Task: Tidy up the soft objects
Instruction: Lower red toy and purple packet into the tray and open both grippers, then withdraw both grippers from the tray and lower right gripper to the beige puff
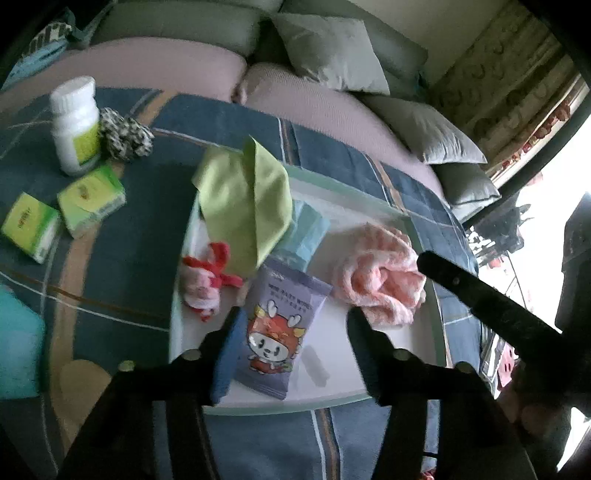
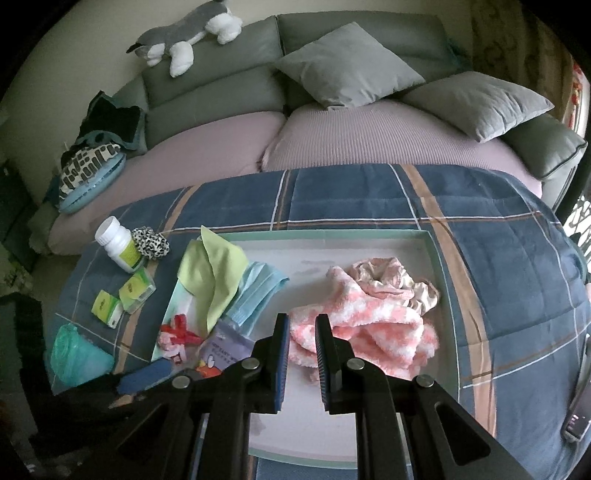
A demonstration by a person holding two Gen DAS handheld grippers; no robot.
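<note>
A white tray [image 1: 369,369] with a pale teal rim [image 2: 332,233] lies on a blue plaid blanket. It holds a green cloth [image 1: 247,199], a blue face mask [image 2: 258,288], a small red and white soft toy [image 1: 207,284], a purple wipes packet [image 1: 280,332] and a fluffy pink and white towel [image 2: 369,325] with a satin pink cloth [image 2: 391,280] behind it. My left gripper [image 1: 295,325] stands open, its fingers either side of the flat-lying packet. My right gripper [image 2: 303,325] is shut with nothing in it, just in front of the towel.
Left of the tray sit a white bottle [image 2: 118,247], a leopard scrunchie [image 2: 151,242], two green tissue packs [image 1: 62,214] and a teal bag [image 2: 77,354]. A sofa with grey cushions [image 2: 347,66] and a plush dog [image 2: 184,33] lies beyond the blanket.
</note>
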